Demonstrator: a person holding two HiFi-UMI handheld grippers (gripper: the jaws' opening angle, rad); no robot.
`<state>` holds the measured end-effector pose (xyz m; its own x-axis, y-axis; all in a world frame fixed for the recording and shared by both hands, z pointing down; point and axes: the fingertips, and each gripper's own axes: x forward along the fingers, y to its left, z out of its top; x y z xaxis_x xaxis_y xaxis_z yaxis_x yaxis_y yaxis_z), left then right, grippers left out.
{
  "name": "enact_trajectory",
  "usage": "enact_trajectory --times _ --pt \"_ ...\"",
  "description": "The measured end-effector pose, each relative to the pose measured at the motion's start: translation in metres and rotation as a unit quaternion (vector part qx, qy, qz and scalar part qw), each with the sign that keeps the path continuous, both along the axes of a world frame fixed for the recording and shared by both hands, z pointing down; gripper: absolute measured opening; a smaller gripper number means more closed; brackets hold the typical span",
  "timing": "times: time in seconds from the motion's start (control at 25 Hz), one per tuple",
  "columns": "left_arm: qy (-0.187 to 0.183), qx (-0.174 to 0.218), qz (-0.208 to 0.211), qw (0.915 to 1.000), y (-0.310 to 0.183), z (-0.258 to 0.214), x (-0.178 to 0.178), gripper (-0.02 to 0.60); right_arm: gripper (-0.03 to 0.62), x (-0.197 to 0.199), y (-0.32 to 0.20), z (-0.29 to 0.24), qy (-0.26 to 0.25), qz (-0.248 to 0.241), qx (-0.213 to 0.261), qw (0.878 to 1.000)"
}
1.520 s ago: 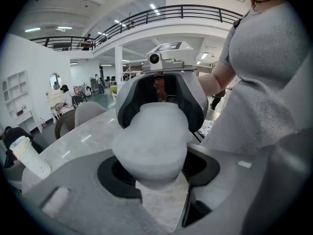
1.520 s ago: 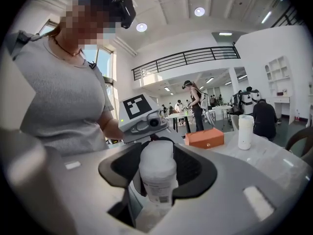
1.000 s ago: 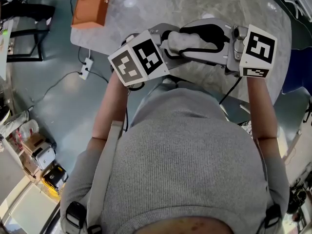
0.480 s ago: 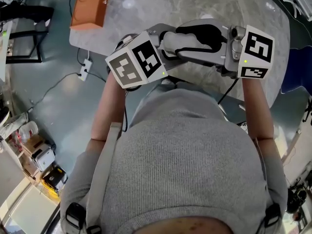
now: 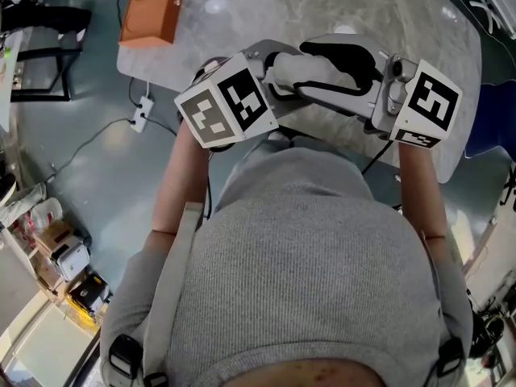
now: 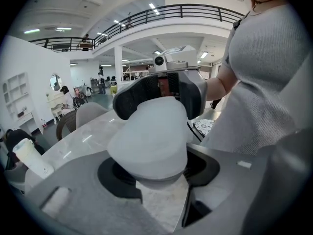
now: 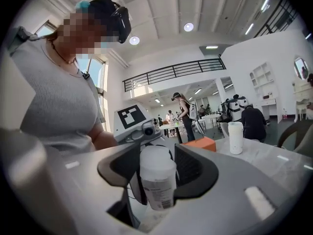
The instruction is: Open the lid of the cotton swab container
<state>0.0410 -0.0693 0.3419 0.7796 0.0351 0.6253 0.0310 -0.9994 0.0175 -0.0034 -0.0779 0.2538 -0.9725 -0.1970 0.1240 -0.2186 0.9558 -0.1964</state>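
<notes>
A white, frosted cotton swab container lies between my two grippers, held in front of the person's chest above the marble table. My left gripper is shut on its wide near end. In the right gripper view the container shows a printed label and a white top. My right gripper has its black pads close on either side of the other end; its jaws have just been opening, with the container still between them. In the head view the container is hidden behind the two gripper bodies.
An orange box sits at the table's far left corner. A white bottle stands on the table beyond it. A power strip and cable lie on the floor to the left. Chairs stand around the table.
The right gripper's marker cube has shifted slightly right and down and has rolled a little. The left gripper has stayed where it was.
</notes>
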Motion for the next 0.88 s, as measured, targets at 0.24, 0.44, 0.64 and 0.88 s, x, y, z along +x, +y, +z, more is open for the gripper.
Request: enact_trajectory --times 0.24,0.44,0.64,0.88 --pt "0.003 0.003 0.002 1.0 0.005 -0.003 0.004 0.231 0.224 0.004 0.005 -0.005 -0.003 0.016 0.015 1.0" --pt "-0.017 0.007 0.011 0.9998 0.008 0.007 0.002 0.23 0.176 0.013 0.001 -0.013 -0.012 0.051 0.04 0.998" --pt "0.001 0.004 0.017 0.9998 0.013 0.01 0.005 0.227 0.052 0.022 -0.012 -0.02 -0.032 0.087 0.054 0.994" --pt "0.011 0.017 0.012 0.9997 0.01 0.004 0.004 0.227 0.052 0.019 -0.011 -0.026 -0.027 0.09 0.062 0.994"
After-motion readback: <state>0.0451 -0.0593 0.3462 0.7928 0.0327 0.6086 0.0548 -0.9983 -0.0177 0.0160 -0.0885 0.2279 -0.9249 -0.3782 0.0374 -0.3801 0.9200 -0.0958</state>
